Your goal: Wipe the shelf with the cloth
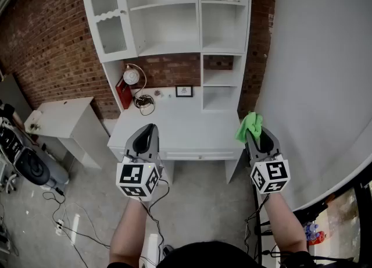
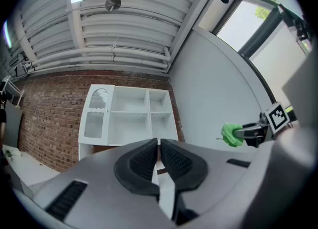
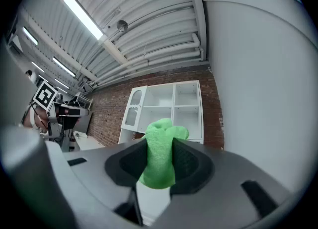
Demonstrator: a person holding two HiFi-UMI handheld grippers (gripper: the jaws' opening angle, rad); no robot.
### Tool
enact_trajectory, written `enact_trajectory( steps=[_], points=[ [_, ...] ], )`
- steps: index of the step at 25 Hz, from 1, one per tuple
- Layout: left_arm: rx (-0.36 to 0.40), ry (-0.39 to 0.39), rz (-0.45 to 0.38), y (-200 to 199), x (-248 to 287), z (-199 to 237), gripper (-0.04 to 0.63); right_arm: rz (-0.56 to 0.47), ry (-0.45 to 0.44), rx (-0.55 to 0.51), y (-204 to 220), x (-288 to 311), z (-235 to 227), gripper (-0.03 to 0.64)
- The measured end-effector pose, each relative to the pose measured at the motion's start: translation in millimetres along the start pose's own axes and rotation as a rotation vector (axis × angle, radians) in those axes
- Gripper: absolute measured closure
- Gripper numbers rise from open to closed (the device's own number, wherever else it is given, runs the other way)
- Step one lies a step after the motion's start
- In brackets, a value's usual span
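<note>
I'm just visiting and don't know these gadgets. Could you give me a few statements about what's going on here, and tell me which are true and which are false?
1. The right gripper holds a green cloth between its fingers. True.
2. The left gripper holds a cloth too. False: its fingers are closed together on nothing.
3. The cloth is pressed against the shelf unit. False: it is held in the air in front of the desk, apart from the shelves.
4. A small framed picture stands on the desk top. True.
5. The shelf unit stands against a brick wall. True.
</note>
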State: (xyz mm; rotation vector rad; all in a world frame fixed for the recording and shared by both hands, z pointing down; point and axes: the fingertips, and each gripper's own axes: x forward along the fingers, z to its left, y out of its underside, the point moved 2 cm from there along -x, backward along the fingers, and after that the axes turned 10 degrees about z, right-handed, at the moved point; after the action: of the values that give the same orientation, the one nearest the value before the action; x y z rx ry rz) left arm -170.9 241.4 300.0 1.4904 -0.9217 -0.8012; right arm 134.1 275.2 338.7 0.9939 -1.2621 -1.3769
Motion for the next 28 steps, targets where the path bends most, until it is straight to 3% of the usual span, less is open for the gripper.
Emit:
enact_trajectory(
  steps=[7, 17, 24, 28],
  points=[
    [-0.028, -0.020, -0.009, 2, 7, -41, 0.577, -0.013, -0.029, 0.014, 11, -11, -33, 0.492],
    [-0.076, -0.059, 0.032, 17, 14, -73, 0.577, -0.054, -0.054, 0.154, 34, -19, -84, 0.491],
    [-0.110, -0.077, 0.053, 37, 49, -56, 0.577, -0.025, -0.047, 0.182, 58, 8, -97, 0.489],
    [-0.168, -0.057, 0.041, 48, 98, -41, 0.577, 0.003, 0.024, 0.141, 64, 27, -123, 0.489]
  ],
)
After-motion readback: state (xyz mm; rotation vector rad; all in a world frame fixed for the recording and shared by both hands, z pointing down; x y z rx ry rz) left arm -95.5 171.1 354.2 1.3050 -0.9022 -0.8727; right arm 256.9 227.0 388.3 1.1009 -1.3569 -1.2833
